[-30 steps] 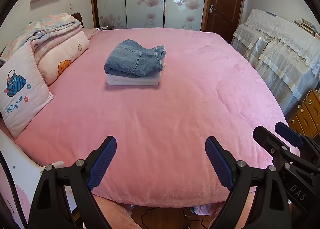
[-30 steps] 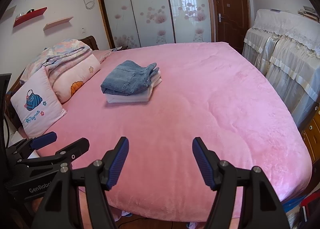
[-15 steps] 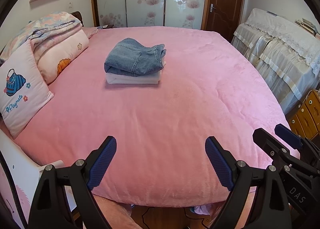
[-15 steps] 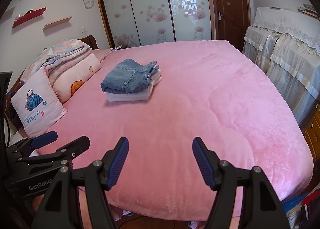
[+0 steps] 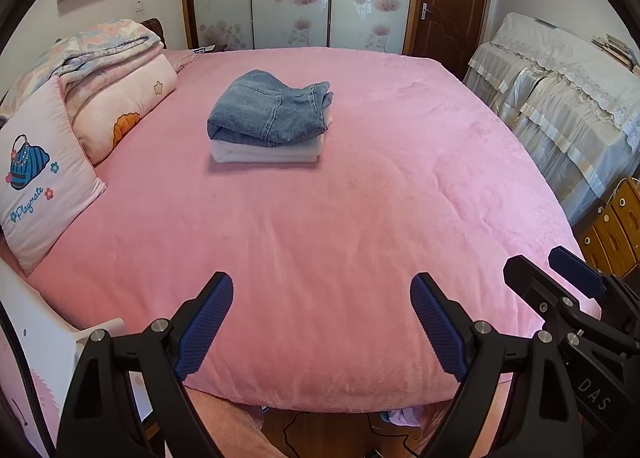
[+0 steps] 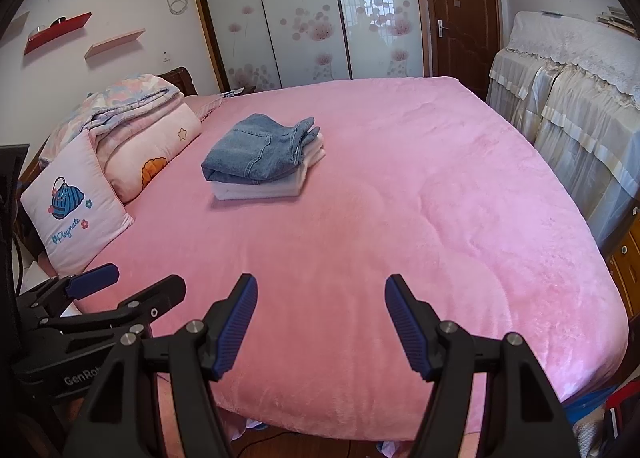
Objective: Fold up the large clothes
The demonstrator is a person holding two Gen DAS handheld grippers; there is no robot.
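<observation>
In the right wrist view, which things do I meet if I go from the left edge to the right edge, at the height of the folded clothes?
Cushion with the bag picture → rolled pink quilt → folded jeans on a folded white garment → bare pink blanket → furniture under cream lace covers.

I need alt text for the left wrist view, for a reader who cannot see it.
Folded blue jeans lie on a folded white garment in the middle of a pink bed. The left gripper is near the bed's edge, jaws open and empty. Pillows lie at left.
</observation>
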